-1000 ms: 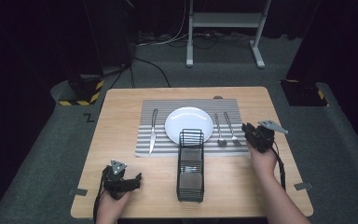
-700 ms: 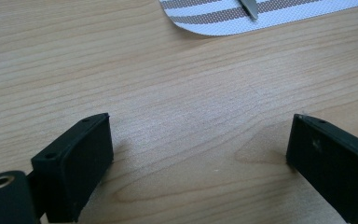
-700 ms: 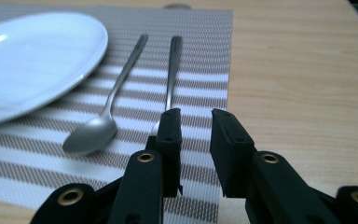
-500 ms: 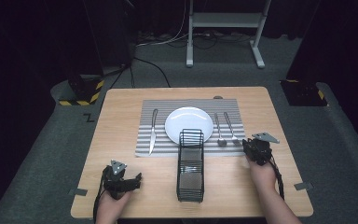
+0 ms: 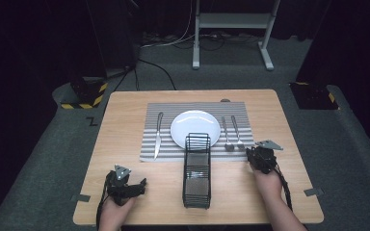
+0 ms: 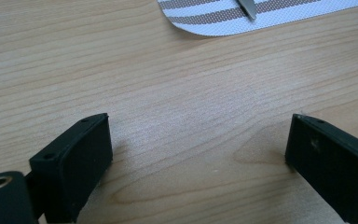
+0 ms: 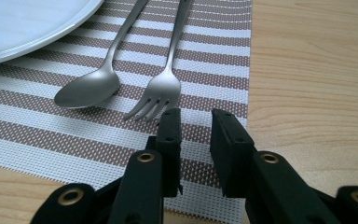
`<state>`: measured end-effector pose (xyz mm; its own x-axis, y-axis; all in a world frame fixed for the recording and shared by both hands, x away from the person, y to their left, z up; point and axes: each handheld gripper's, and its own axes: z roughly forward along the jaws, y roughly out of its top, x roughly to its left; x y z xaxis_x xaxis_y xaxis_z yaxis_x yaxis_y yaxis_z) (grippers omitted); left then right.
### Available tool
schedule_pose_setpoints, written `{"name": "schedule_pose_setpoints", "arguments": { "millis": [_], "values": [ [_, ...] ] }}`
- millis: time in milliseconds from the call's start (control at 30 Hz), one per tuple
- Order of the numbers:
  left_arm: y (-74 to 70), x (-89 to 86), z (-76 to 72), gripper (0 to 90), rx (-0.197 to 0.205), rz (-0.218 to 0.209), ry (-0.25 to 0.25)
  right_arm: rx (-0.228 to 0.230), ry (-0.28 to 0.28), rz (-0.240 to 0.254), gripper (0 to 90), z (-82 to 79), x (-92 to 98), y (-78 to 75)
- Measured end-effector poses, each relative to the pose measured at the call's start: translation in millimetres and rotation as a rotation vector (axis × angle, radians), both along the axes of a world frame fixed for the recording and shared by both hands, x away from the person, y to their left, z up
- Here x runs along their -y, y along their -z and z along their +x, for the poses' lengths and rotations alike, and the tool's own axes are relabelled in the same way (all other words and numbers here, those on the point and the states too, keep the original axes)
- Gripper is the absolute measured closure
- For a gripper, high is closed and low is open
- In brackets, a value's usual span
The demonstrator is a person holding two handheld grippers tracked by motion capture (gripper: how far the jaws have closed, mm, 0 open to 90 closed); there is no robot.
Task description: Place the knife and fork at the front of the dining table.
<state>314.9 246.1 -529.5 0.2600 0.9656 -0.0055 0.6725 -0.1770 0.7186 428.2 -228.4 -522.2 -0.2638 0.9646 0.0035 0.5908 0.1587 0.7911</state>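
The right gripper (image 7: 193, 121) hovers low over the near right corner of the striped brown-and-white woven placemat (image 7: 65, 135), its jaws narrowed to a small gap with nothing between them, so it is released rather than grasping. They have just been opening a little, and the gap lines up just beside the tines of the matte silver metal fork (image 7: 161, 88), which looks like the thing being gone for.

The fork lies flat on the placemat to the right of the round white plate (image 5: 195, 129), with a matte silver spoon (image 5: 227, 134) between it and the plate, laid as in a table setting. In the high view the fork (image 5: 237, 133) runs its long axis from the far side of the worktop toward the person, tines at the near end and handle pointing away. The gripper comes at it from the tine end, more or less along that axis, which probably suits a pinch across the narrow neck.

The tall black wire cutlery basket (image 5: 197, 169) stands on the pale wooden worktop (image 5: 125, 115) between the hands, likely where cutlery belongs. A silver table knife (image 5: 158, 134) lies left of the plate.

The left gripper (image 6: 196, 154) rests on bare wood with its jaws spread wide and empty, apparently waiting
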Motion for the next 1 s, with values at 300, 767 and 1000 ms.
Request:
{"name": "schedule_pose_setpoints", "arguments": {
  "millis": [300,767,1000],
  "values": [
    [0.0,0.1,0.0,7.2,0.001,0.003,-0.001,0.015,-0.014,0.006,55.2,-15.4,4.7,-0.5],
    [0.1,1.1,-0.6,7.8,0.005,0.002,-0.008,0.005,-0.022,-0.001,47.4,-40.2,28.2,-0.1],
    [0.1,1.3,-0.4,7.6,0.005,0.003,-0.009,-0.046,-0.033,-0.040,35.9,-61.0,45.3,1.4]
  ]
}}
